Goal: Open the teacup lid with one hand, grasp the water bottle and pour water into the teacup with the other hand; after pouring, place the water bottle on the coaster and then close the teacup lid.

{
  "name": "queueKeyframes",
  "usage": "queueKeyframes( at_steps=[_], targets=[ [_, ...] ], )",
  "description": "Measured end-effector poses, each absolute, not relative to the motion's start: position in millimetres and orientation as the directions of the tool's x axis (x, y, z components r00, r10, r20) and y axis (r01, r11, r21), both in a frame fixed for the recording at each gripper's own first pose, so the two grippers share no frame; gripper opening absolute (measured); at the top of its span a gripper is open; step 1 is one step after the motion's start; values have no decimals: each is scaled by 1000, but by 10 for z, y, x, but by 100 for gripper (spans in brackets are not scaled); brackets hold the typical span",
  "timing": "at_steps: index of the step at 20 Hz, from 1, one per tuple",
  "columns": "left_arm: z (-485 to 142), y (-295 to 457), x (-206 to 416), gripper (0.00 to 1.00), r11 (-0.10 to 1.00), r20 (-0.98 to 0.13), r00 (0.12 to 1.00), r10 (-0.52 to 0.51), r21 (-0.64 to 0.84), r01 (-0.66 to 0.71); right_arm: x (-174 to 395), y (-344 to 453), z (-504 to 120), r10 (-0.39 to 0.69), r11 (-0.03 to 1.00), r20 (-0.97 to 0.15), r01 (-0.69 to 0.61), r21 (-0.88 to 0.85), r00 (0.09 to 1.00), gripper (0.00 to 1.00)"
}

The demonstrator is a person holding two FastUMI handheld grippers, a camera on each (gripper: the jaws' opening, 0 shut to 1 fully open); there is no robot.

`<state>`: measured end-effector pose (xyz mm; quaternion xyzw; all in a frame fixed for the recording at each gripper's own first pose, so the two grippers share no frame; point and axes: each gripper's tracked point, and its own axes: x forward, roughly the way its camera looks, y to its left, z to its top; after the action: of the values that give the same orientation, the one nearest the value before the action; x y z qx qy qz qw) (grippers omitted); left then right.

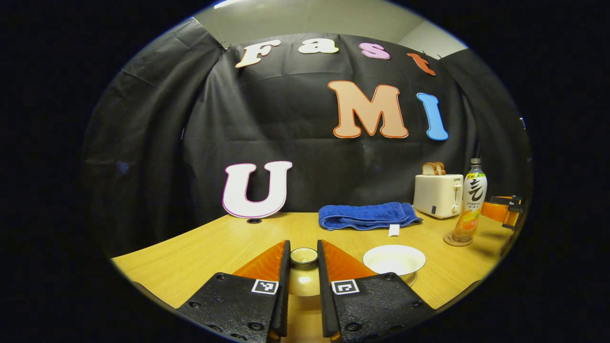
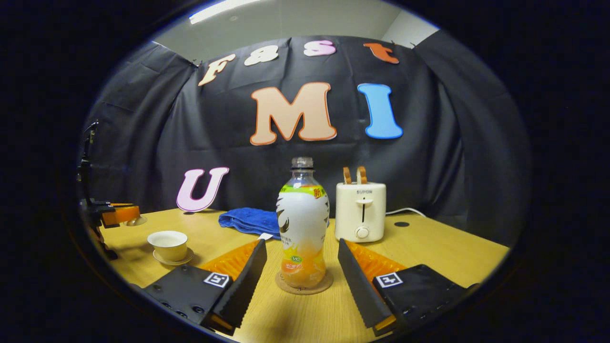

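Holding the teacup lid [image 1: 304, 274] by its knob between clenched jaws, the left gripper [image 1: 304, 259] carries it clear of the open teacup [image 1: 394, 260], which sits at four o'clock from the lid on its saucer, on the desk [image 1: 190, 257]. The water bottle [image 1: 471, 200] stands upright on the coaster [image 1: 457, 239] at three o'clock, well apart from the cup, with the toaster [image 1: 438, 194] and blue towel [image 1: 367, 215] behind.

In the right gripper view, the right gripper [image 2: 299, 267] has its jaws released, one to either side of the water bottle [image 2: 303, 224] and apart from it. The bottle rests on the coaster [image 2: 303, 287] at six o'clock. The teacup [image 2: 167, 244] is at nine o'clock, uncovered.

Judgement: pouring appears complete and the bottle returned. The step in hand is closing the cup. The next move calls for the lid to be brought over the rim, level and centred, then lowered before release.
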<state>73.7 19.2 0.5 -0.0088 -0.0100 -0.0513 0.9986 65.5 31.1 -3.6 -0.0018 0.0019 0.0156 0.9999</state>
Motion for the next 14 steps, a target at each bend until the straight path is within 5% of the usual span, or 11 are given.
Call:
queueKeyframes(
  at_steps=[14],
  targets=[
    [-30,-658,923,25,937,-5,937,-349,11,349,188,54,5,-37,999,10,37,-6,999,93]
  ],
)
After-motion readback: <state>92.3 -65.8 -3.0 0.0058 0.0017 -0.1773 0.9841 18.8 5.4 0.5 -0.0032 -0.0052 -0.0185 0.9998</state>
